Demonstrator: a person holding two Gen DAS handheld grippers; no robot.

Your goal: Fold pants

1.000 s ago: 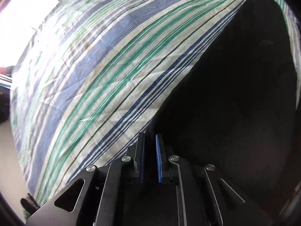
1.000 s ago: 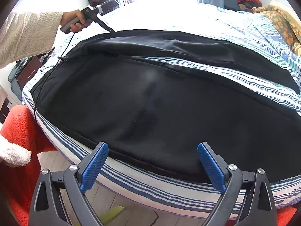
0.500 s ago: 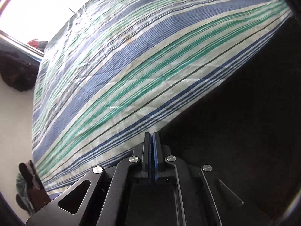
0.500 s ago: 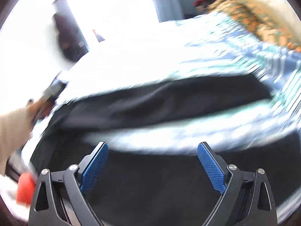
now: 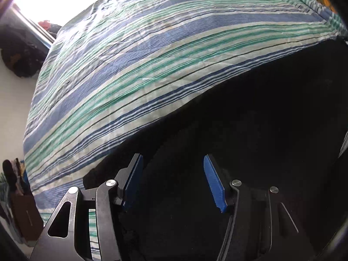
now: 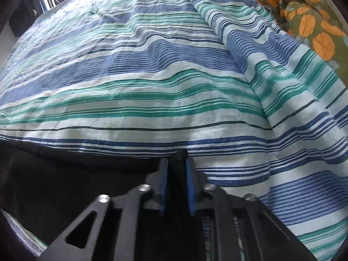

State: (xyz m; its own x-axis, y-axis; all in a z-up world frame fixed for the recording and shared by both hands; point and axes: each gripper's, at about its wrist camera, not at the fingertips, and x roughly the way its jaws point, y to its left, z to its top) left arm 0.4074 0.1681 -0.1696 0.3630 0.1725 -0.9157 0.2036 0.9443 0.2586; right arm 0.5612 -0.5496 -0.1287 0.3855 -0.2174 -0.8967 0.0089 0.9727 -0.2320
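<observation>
A striped bedsheet (image 5: 130,69) fills both views; only the right view shows a leaf-print quilt (image 6: 304,21) at two o'clock. Black pants (image 5: 261,119) lie on it. The left gripper (image 5: 173,182) is opening above them, nothing between; the right gripper (image 6: 176,181) is closing on a pants edge at six o'clock.

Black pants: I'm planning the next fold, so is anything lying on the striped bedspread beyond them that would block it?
Nothing visible does. Beyond the black pants the striped bedspread shows only wrinkles; the orange-leaf fabric lies at its far right edge.
</observation>
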